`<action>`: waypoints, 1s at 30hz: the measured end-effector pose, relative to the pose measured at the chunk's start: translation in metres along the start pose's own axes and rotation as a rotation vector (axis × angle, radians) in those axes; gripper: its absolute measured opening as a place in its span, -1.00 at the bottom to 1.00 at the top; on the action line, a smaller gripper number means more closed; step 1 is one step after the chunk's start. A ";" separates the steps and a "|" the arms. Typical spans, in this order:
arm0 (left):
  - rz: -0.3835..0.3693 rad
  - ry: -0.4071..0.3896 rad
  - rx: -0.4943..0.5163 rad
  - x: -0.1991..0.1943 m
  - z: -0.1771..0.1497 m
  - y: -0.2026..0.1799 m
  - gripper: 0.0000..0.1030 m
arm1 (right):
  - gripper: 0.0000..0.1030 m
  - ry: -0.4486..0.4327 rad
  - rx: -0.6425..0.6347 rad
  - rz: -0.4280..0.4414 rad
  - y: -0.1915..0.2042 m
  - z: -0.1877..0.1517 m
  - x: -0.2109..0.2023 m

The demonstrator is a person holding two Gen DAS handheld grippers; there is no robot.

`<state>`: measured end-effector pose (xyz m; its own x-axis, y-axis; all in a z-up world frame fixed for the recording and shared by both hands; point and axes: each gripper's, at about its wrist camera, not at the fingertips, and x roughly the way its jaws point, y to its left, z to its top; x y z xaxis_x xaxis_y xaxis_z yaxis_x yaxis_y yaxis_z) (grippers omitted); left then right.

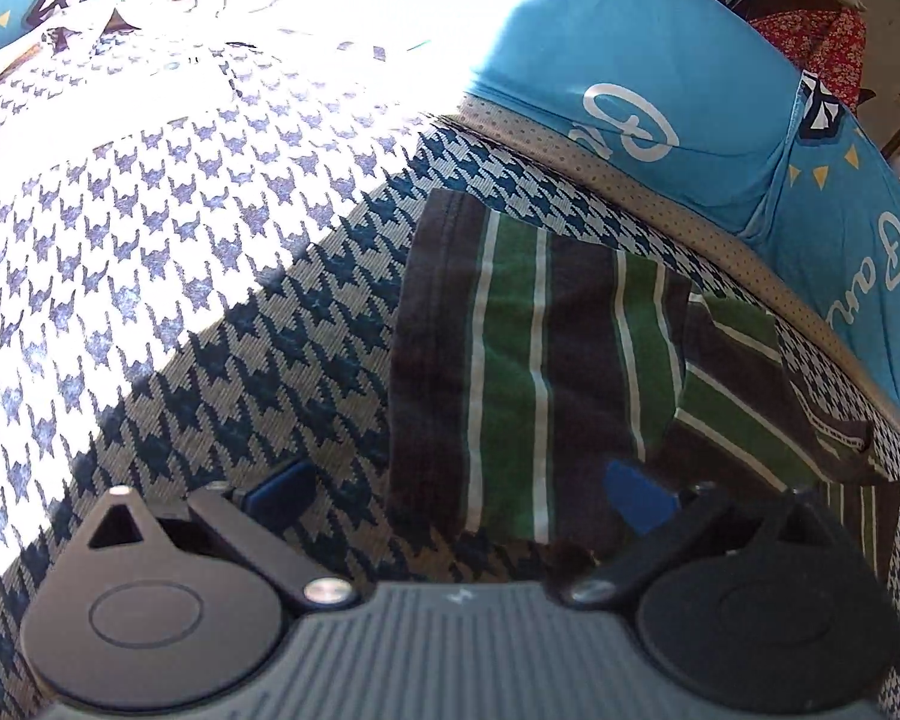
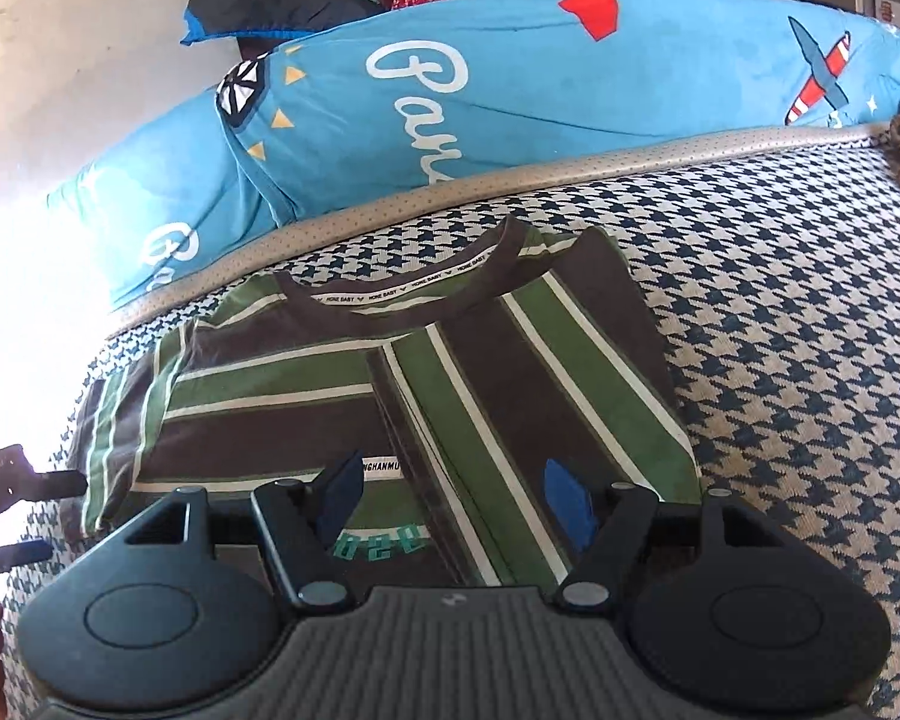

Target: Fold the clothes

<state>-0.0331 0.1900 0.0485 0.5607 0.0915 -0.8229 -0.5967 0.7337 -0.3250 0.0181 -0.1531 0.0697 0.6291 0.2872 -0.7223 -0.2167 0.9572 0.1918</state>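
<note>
**Striped shirt part-folded, both grippers let go**

Green, brown and white stripes mark the small T-shirt that lies flat on the houndstooth mattress, its collar toward the blue printed pillow along the far edge. One side panel is already turned in over the front, so its stripes run down the shirt while those beneath run across; the opposite sleeve is out flat toward the sunlit side. That layout suits a fold by thirds, with the second side not yet brought in.

The right hand-held gripper hovers over the shirt's lower hem with its blue pads spread and nothing between them; it is released, apparently having dropped the folded panel where it now lies. The left hand-held gripper is likewise released, its blue pads wide apart above the mattress and the edge of the sleeve, holding no cloth. From the right wrist view its dark fingers show beside the outstretched sleeve, which is probably the next piece to take.

Bright sun washes out the mattress beyond the sleeve, so nothing can be told there.
</note>
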 end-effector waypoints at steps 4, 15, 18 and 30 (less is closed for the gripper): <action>-0.022 0.011 -0.011 0.005 0.008 0.002 1.00 | 0.29 0.012 -0.025 0.020 0.007 0.000 0.004; -0.112 -0.024 -0.064 0.013 0.024 0.008 0.57 | 0.29 0.011 -0.053 -0.004 0.007 0.002 0.006; -0.133 -0.037 -0.087 0.013 0.025 0.012 0.34 | 0.29 0.010 -0.054 -0.004 0.008 0.003 0.007; -0.167 -0.048 -0.154 0.014 0.026 0.018 0.47 | 0.29 0.010 -0.067 -0.002 0.011 0.002 0.007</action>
<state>-0.0206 0.2221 0.0433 0.6835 0.0122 -0.7299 -0.5721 0.6301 -0.5251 0.0216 -0.1406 0.0682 0.6223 0.2848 -0.7292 -0.2653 0.9531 0.1458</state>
